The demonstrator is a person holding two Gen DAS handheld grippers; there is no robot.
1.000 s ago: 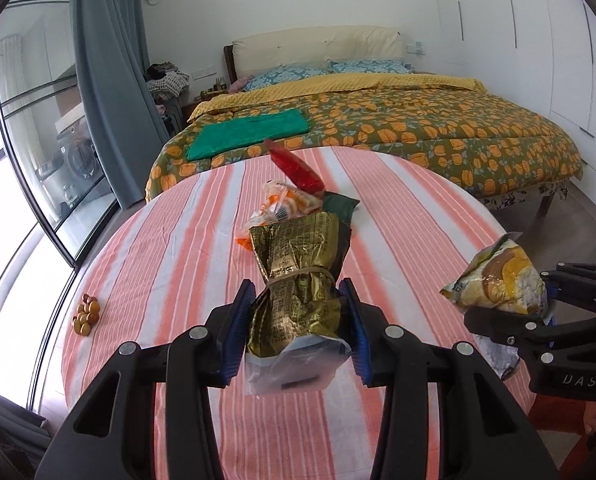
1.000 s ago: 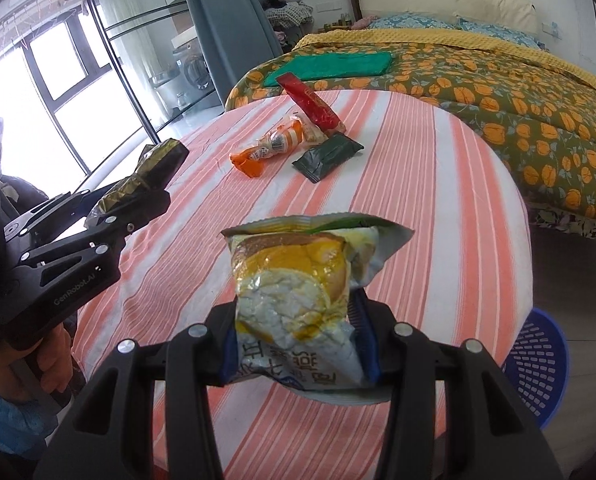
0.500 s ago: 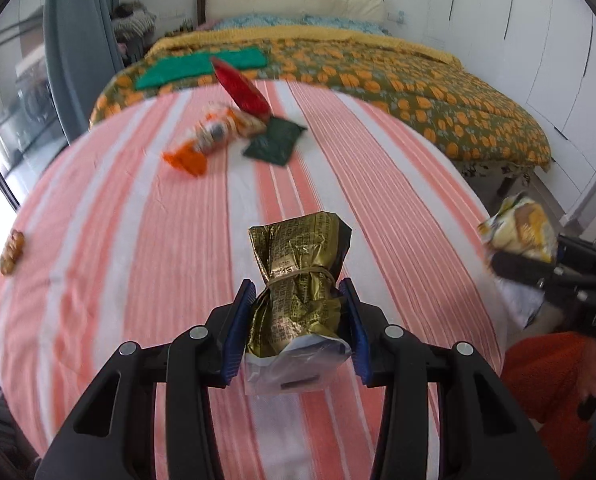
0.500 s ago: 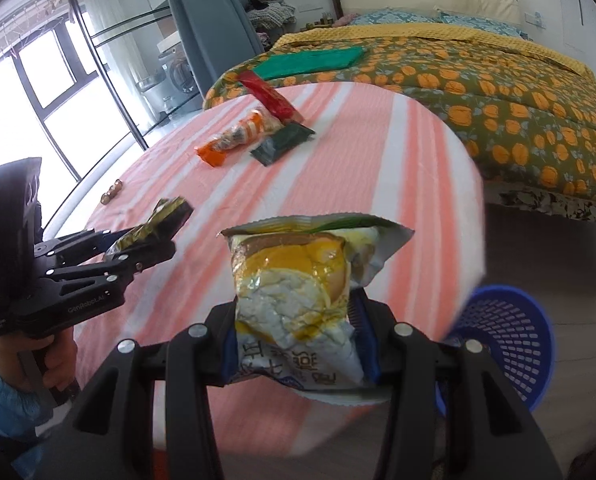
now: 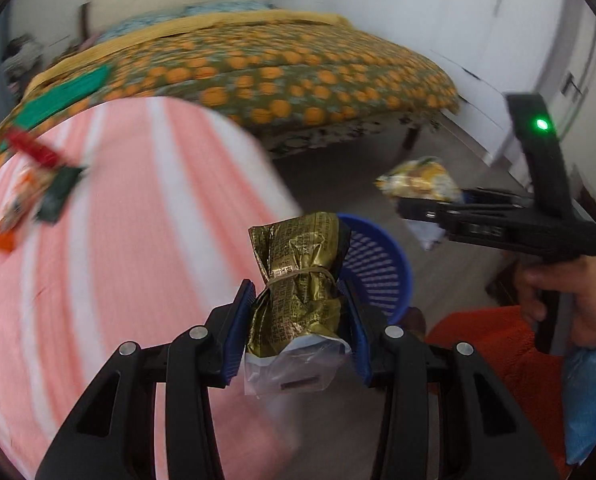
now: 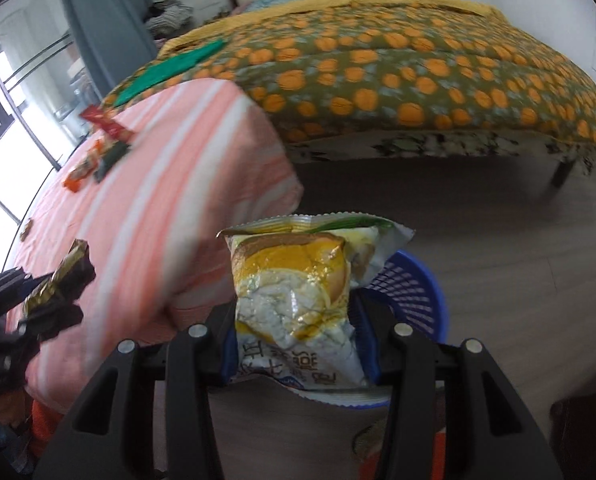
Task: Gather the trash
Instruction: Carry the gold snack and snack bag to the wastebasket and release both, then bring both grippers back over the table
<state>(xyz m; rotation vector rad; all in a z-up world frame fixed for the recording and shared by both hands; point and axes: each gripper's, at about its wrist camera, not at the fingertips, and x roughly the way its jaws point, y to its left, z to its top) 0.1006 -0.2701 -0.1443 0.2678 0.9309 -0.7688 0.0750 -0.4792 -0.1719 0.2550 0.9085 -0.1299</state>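
Between each tongs' pads — gold wrapper (image 5: 298,280) left, yellow bag (image 6: 298,300) right.

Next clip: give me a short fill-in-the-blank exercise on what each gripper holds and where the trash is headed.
1. The left gripper has its jaws shut on a crinkled ____ foil packet tied with a rubber band.
2. The right gripper holds a yellow-and-white ____ bag.
3. The perforated plastic basket on the floor beside the table is ____ in colour.
4. The tablecloth has white and ____ stripes.

Missing words: gold; snack; blue; pink
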